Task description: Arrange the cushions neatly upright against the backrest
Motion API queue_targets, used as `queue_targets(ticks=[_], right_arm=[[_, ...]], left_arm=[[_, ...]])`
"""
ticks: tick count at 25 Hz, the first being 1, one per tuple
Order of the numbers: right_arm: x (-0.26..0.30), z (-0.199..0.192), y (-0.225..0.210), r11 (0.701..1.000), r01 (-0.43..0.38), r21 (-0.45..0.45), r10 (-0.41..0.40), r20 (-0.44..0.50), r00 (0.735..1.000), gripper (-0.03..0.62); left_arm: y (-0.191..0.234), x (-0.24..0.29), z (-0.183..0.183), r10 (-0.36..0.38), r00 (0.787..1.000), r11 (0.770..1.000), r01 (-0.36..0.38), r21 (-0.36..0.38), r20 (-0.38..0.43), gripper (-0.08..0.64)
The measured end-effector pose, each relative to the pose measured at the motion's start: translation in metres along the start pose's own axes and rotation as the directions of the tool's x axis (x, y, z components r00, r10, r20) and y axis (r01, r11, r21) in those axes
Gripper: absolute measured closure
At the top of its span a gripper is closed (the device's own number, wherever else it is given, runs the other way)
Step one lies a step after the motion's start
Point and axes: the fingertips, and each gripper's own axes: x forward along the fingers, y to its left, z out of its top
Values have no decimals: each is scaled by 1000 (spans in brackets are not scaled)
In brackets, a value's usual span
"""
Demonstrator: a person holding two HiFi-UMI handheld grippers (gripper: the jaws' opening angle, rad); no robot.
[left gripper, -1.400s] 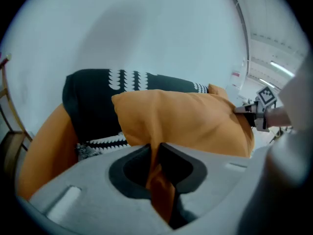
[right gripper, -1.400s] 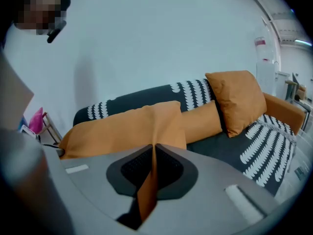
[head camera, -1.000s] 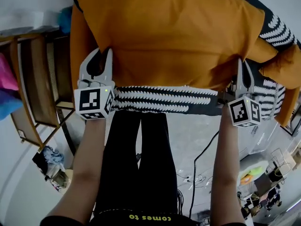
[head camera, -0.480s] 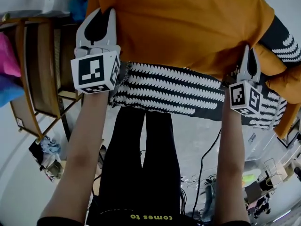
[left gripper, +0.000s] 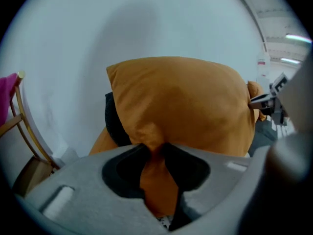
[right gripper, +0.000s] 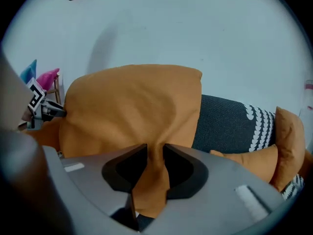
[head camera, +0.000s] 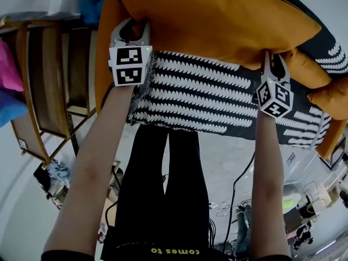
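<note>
- Above the black-and-white patterned sofa seat (head camera: 201,99), the large orange fabric cushion (head camera: 217,15) stands upright; white wall behind, wooden frame (head camera: 32,91) close left.
- The left hand-held gripper (left gripper: 155,148) and right hand-held gripper (right gripper: 154,151) pinch its bottom edge, jaws opening.

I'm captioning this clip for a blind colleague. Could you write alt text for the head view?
Seen from above, a person's left tool and right tool grip the near edge of a big orange cushion, jaws opening with its fabric between them. A black-and-white patterned seat lies between the cushion and the person's black trousers.
</note>
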Motion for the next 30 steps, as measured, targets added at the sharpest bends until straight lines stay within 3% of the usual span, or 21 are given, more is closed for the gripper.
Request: queue_targets(ticks=[4,7,10,13,16,17,19,20,21,25,30], right_arm=[[-3,0,5,1000,-16,0,16,-22,1000,439],[-11,-2,12,999,-44,-33,43,-38,998,365],[-27,4,17,998,-34,-50,33,-14,999,354],[-49,22,19,1000,-14,7,13,53,999,357],[-71,43,24,997,-43,61,34,132,991,395],[-79,49,28,996,-66,55,56,158,986,447],[-97,63,38,995,-100,18,94,208,974,561],[-106,71,44,994,-106,1,103,230,968,581],[-115,79,49,994,-108,-10,107,252,962,581],[-158,111,70,993,-117,-8,113,333,936,581],[-207,153,89,989,-151,-4,140,405,903,581]], left_arm=[[3,-5,0,-15,1000,1000,15,-18,3,425],[2,-14,-2,-11,1000,999,11,-51,-7,372],[3,-32,5,3,1000,994,-1,-112,20,368],[2,-52,17,-5,998,990,14,-139,65,369],[-3,-70,32,4,995,991,9,-130,101,370],[-5,-76,35,13,994,992,0,-125,106,385],[-10,-89,44,25,992,993,-10,-116,128,483],[-12,-96,51,23,989,994,-7,-109,148,522],[-14,-103,58,14,985,995,3,-99,170,560],[-25,-137,83,-34,969,997,48,-54,244,561],[-37,-188,127,-33,940,999,34,2,339,561]])
